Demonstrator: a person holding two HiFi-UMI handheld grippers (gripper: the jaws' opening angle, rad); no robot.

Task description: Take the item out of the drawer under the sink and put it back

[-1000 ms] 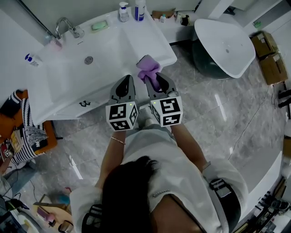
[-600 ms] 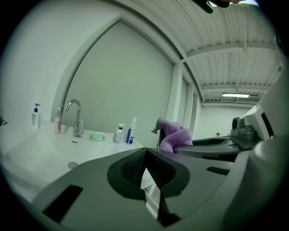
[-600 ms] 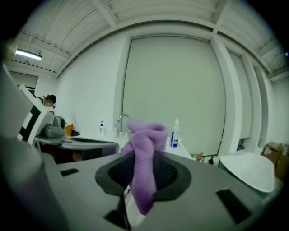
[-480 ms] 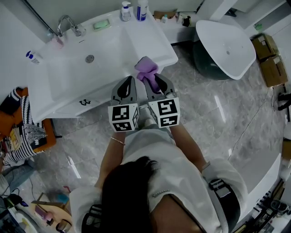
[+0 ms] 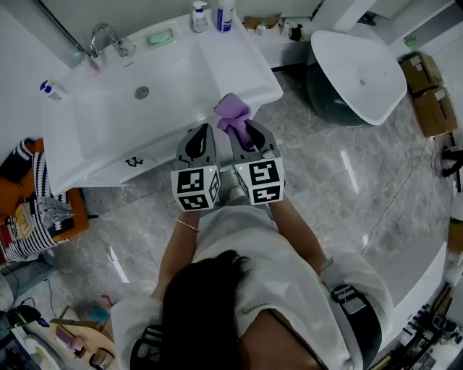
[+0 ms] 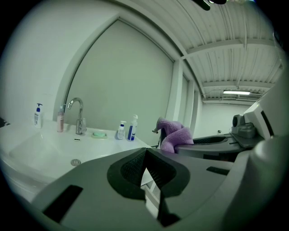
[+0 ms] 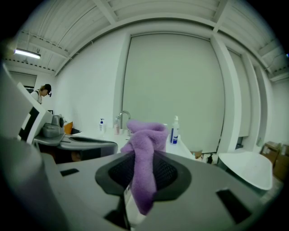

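Right gripper: jaws narrow, clamped on a purple cloth that bunches above the pads and hangs below them. Left gripper: jaws together, nothing between them, just beside the right gripper. The cloth is held over the front right corner of the white washbasin; the faucet and pump bottles stand at its back edge.

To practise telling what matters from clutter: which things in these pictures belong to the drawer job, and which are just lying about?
Part of the job:
purple cloth
right gripper, jaws closed on the cloth
sink

Just lying about:
tap
soap dish
small bottle
tall bottle
cardboard boxes
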